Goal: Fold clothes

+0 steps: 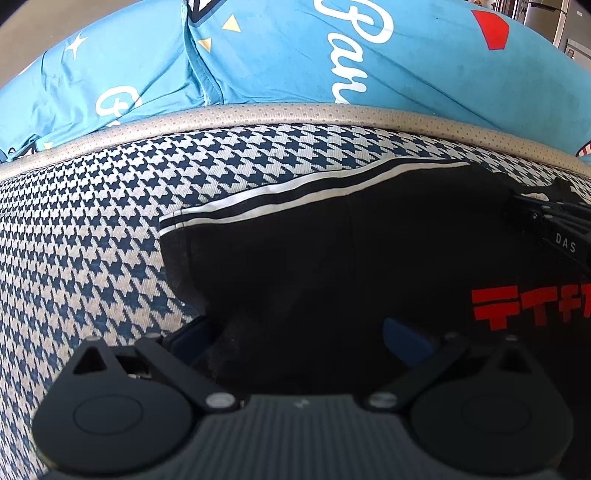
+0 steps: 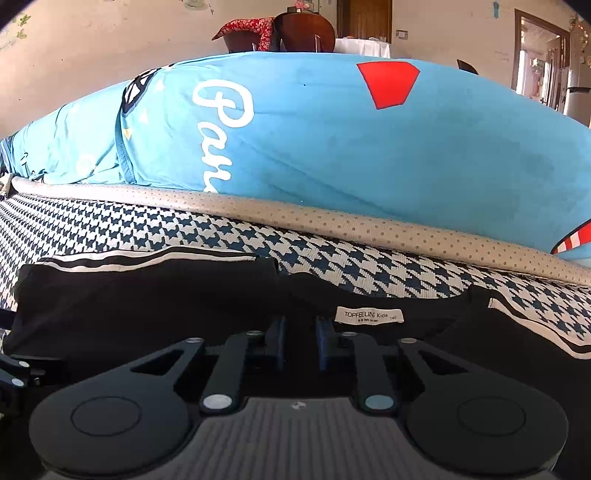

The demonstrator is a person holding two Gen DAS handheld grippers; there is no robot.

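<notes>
Item 1: black T-shirt (image 2: pixel 147 295), w/ white-striped sleeve cuffs and red print on front, lay flat on houndstooth mat (image 1: pixel 92 229), blue-and-white check. Neck label (image 2: pixel 368 315) read "TOPFEELING Kids", just beyond right gripper's tips.

Item 2: left gripper (image 1: pixel 299 339), jaws wide apart, blue pads either side of shirt's lower sleeve area; one fingertip (image 1: pixel 404 338) lay over black cloth, other at its edge by the mat. Nothing pinched.

Item 3: right gripper (image 2: pixel 300 338), jaws drawn close together at shirt's collar, beside the label; black fabric lay between pads, nipped there. Seen also at right edge of left wrist view.

Item 4: blue bedding (image 2: pixel 332 140), w/ white script and red patches, heaped behind mat's dotted beige border (image 2: pixel 369 229).

Item 5: background, room w/ wooden chair (image 2: pixel 306 31), red cloth over it.
</notes>
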